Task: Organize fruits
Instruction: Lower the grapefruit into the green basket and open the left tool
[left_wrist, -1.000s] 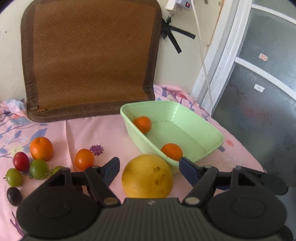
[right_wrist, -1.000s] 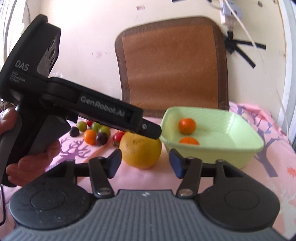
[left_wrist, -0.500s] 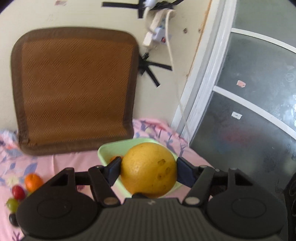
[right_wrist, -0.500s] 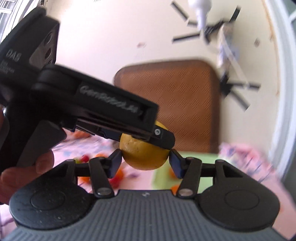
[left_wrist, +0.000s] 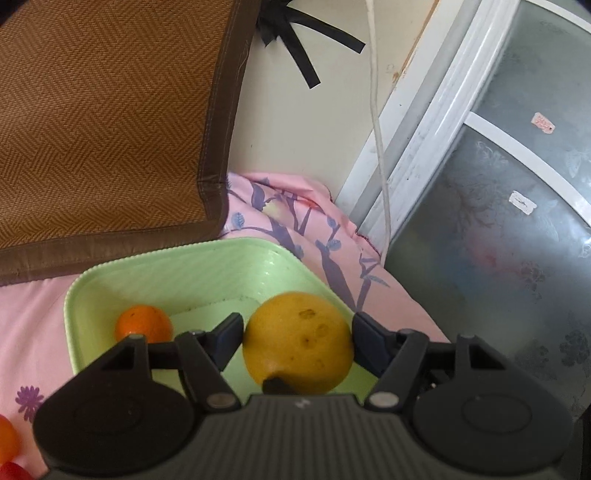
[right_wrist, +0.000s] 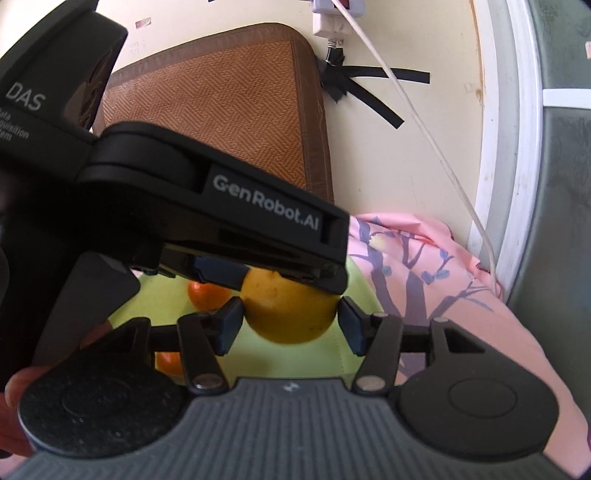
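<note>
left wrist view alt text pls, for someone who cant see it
The left gripper holds a large yellow citrus fruit between its fingers above a pale green tray, which already contains a small orange. The tray sits on a pink floral cloth beside a brown woven mat.
</note>
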